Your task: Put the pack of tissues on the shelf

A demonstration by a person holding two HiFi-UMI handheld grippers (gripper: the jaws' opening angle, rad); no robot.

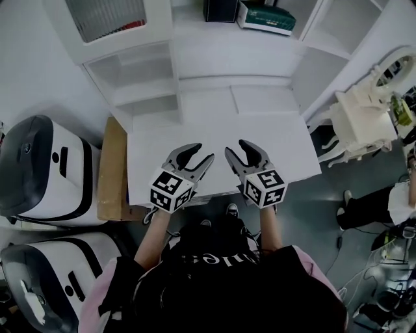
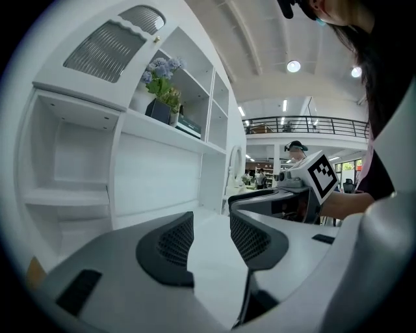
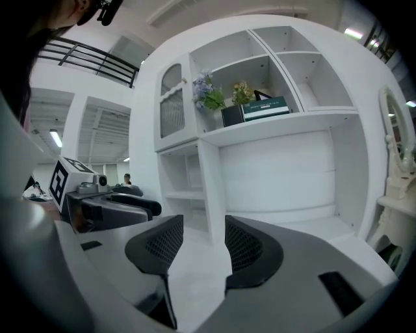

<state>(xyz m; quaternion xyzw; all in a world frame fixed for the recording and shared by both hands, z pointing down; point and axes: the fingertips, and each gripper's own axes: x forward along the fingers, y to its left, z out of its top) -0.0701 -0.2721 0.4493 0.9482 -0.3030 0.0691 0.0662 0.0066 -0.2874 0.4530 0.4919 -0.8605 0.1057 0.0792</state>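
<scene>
A green pack of tissues lies on the upper shelf of the white cabinet, beside a dark flower pot. The right gripper view shows the pack high up on that shelf, and the left gripper view has it at an angle. Both grippers hover side by side over the front of the white desk. My left gripper is open and empty, with bare desk showing between its pads. My right gripper is open and empty too.
Small open compartments sit at the cabinet's left. A cardboard box and two white-and-black machines stand on the floor to the left. A white ornate dresser with a mirror stands to the right, with a person's legs near it.
</scene>
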